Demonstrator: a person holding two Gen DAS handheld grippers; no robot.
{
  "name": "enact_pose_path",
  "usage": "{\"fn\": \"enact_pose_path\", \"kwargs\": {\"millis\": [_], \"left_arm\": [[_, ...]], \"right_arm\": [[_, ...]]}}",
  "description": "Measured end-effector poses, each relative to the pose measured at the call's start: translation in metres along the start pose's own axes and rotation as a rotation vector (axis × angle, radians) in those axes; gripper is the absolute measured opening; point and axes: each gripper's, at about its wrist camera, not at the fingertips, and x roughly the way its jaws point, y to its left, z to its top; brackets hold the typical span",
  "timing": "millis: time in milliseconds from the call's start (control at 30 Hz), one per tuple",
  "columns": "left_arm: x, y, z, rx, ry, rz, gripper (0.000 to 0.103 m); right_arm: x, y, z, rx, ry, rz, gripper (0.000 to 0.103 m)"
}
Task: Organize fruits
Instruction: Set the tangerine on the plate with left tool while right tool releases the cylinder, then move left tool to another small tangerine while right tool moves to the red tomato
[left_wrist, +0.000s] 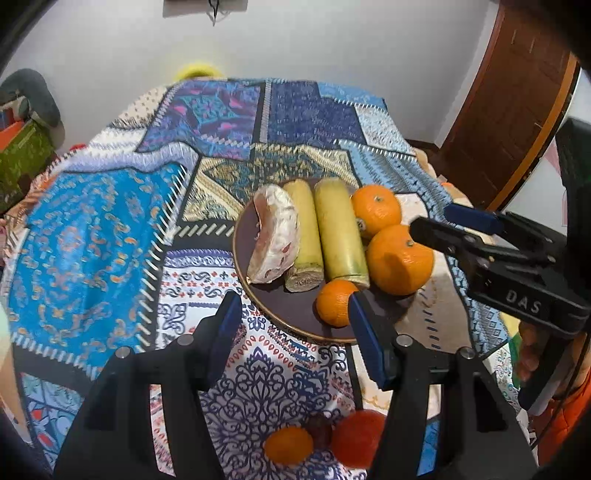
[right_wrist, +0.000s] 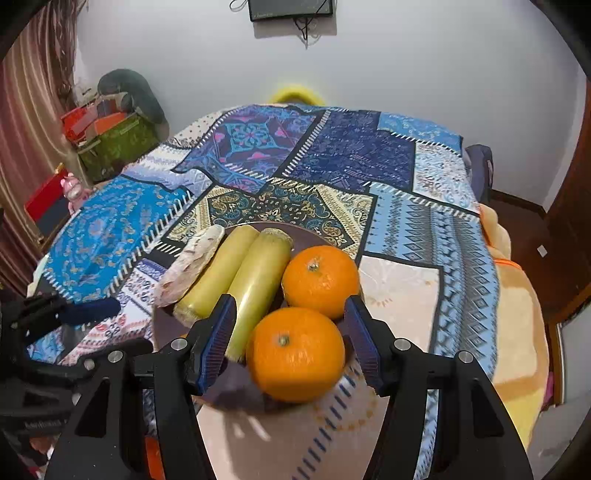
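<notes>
Both grippers' jaws (left_wrist: 293, 334) (right_wrist: 291, 341) half open, empty.

plate (left_wrist: 295, 317) crowded with fruit, open patchwork cloth (left_wrist: 92, 236) left and beyond

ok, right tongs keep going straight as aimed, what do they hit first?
Probably the near orange on the plate: it sits between the open right tongs, no pad contact visible. Depth is unclear.

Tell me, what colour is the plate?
Dark purple-brown plate with a thin gold rim, clearest in the left wrist view.
</notes>
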Motion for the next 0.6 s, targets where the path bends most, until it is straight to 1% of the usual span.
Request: {"fn": "enact_pose_path", "kwargs": {"millis": [200, 267, 333, 400, 600], "left_arm": [[-0.041, -0.004, -0.006, 0.007, -0.058, 0.026, 0.062], [-0.053, -0.004, -0.010, 0.003, -0.071, 0.031, 0.063], [-0.063, -0.004, -0.016, 0.000, -0.080, 0.036, 0.063], [-0.069, -0.003, -0.021, -0.003, -0.080, 0.043, 0.064], [-0.076, 0.001, -0.044, -0.009, -0.052, 0.063, 0.064]], "right_arm": [[-0.043, -0.001, -0.012, -0.004, -0.052, -0.029, 0.058], [-0.056, -0.002, -0.018, 0.002, -0.067, -0.036, 0.063], [-0.069, -0.004, -0.026, 0.005, -0.081, -0.052, 0.065], [-0.078, -0.005, -0.036, 0.005, -0.083, -0.069, 0.065], [-0.092, -0.012, -0.061, 0.032, -0.058, -0.075, 0.066]]}}
